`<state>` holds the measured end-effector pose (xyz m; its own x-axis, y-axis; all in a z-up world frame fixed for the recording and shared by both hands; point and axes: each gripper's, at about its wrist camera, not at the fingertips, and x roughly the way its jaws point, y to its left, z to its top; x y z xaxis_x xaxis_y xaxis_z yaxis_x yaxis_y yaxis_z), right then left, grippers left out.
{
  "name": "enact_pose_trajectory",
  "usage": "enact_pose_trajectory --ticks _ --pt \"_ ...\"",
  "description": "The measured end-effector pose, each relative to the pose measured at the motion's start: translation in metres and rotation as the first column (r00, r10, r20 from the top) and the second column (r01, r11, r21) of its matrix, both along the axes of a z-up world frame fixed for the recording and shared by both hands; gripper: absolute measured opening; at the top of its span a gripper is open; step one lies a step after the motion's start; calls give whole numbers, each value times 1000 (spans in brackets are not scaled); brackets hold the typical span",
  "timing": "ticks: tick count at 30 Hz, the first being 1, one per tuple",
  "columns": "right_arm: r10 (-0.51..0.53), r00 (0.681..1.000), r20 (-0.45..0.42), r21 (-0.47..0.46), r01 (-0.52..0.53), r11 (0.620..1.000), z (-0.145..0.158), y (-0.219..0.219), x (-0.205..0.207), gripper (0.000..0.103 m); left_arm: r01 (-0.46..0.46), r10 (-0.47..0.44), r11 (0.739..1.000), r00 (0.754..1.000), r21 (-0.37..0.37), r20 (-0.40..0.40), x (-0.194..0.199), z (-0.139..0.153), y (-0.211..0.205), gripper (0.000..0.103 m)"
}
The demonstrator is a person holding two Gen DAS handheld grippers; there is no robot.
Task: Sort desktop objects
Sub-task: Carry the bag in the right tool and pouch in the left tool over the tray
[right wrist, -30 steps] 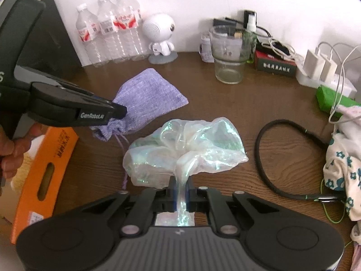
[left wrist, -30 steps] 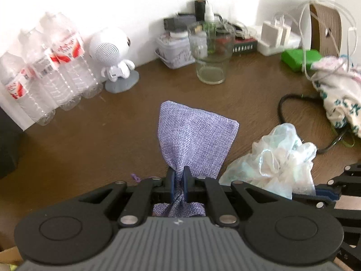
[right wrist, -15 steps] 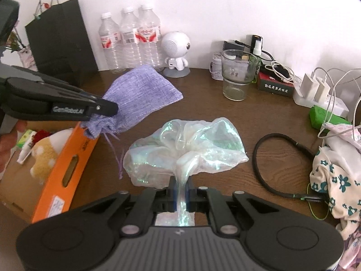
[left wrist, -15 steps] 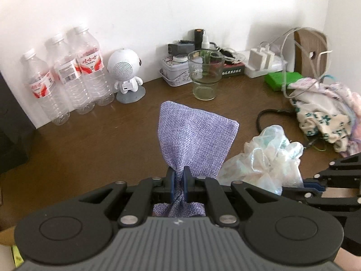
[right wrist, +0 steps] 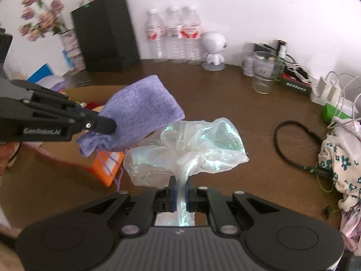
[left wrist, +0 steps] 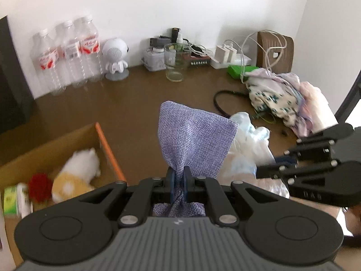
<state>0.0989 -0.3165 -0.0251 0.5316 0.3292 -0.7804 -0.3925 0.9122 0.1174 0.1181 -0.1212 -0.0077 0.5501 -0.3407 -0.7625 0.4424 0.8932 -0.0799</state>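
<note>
My left gripper (left wrist: 178, 179) is shut on the neck of a purple woven pouch (left wrist: 194, 140), held in the air above the brown desk. The pouch also shows in the right wrist view (right wrist: 140, 115), pinched by the left gripper (right wrist: 106, 125). My right gripper (right wrist: 180, 194) is shut on an iridescent sheer bag (right wrist: 191, 144), also lifted; it shows in the left wrist view (left wrist: 248, 149) beside the right gripper (left wrist: 266, 169). An orange-edged cardboard box (left wrist: 106, 146) with a plush toy (left wrist: 76, 174) sits lower left.
Three water bottles (left wrist: 67, 54), a white robot figure (left wrist: 115, 58), a glass (left wrist: 176, 63) and chargers (left wrist: 227, 54) line the back wall. Floral cloth (left wrist: 277, 97) and a black cable loop (left wrist: 221, 101) lie right. A black bag (right wrist: 106, 31) stands back left.
Both grippers have lifted their bags well above the desk and moved left. The cardboard box has come into the left wrist view.
</note>
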Motion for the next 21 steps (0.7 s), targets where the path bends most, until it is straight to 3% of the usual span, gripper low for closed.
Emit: enact_pose_trajectory --ticks 9,21 --pt "159 986 -50 -5 -160 987 3 33 -39 6 -149 147 989 987 -22 -63 -66 -7 49 7" --pt "325 940 -104 23 -324 946 -1 87 -65 6 -355 349 935 924 -11 -156 -126 -25 100 7"
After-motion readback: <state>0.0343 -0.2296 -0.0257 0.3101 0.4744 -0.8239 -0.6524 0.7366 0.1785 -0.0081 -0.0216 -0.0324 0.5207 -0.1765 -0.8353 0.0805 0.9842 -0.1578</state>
